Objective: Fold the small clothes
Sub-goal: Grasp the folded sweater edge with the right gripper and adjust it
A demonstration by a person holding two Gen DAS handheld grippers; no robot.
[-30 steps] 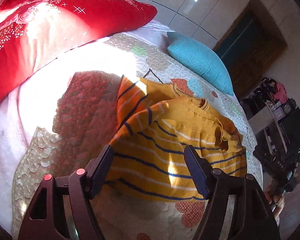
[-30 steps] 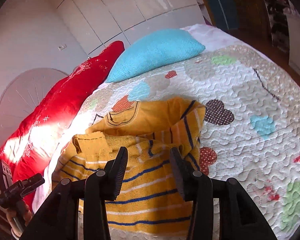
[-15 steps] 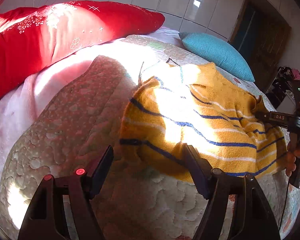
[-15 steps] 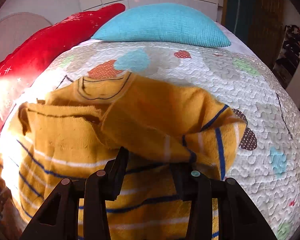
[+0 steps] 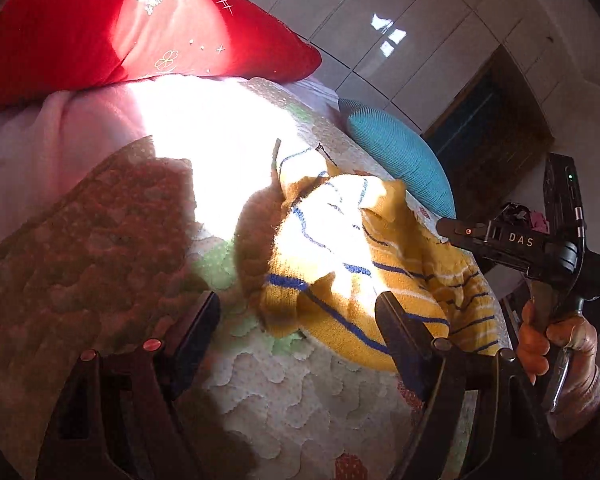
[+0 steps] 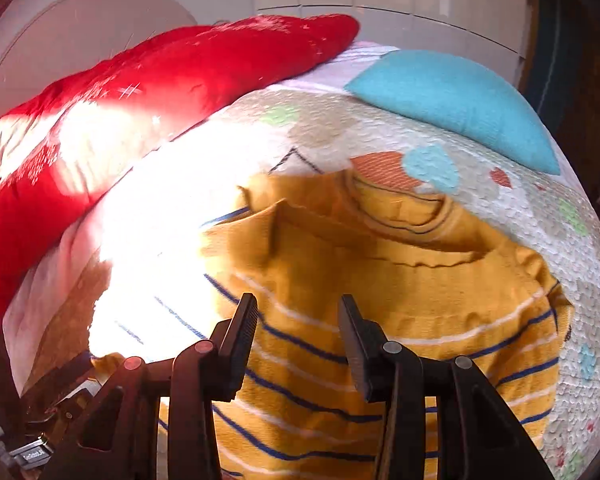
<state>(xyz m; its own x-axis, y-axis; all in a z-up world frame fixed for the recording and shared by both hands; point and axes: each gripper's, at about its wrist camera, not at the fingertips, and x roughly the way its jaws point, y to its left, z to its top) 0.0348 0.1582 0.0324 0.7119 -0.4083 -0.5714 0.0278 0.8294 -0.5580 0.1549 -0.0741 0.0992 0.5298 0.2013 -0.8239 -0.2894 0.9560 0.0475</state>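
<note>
At the far left the red pillow lies along the head of the bed, sunlit. The left gripper hovers over the quilt with its jaws spread wide and nothing between them; half a second ago it sat closer to the sweater's hem, and it now stands further back and off to the side. The yellow striped sweater lies mid-quilt, its sleeves folded in across the body and its collar toward the blue pillow. The right gripper, jaws apart and empty, hangs above the striped body; earlier a fold of sleeve draped right at its fingers, and that fold now lies flat.
</note>
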